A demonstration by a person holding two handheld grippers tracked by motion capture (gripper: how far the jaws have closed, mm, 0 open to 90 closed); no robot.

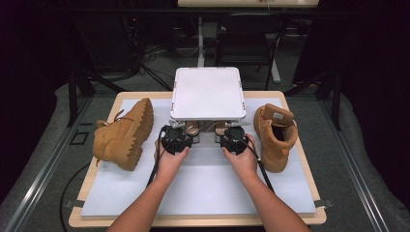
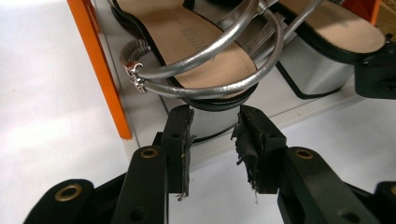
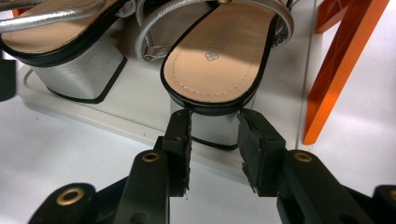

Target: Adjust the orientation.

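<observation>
A pair of silver strappy block-heel sandals stands on the low shelf (image 3: 135, 116) of a small white rack (image 1: 207, 92). My left gripper (image 1: 185, 131) holds the left sandal (image 2: 196, 42) by its heel. In the left gripper view the gripper (image 2: 214, 122) has a jaw pressed on each side of the silver heel block. My right gripper (image 1: 226, 131) holds the right sandal (image 3: 219, 56) the same way. In the right gripper view the gripper (image 3: 215, 123) clamps that heel. Both sandals rest on the shelf, heels toward me.
A tan boot (image 1: 123, 133) lies on its side at the left of the white mat. A second tan boot (image 1: 275, 133) stands upright at the right. The rack's orange legs (image 2: 100, 70) (image 3: 336, 60) flank the sandals, and its white top hangs over them.
</observation>
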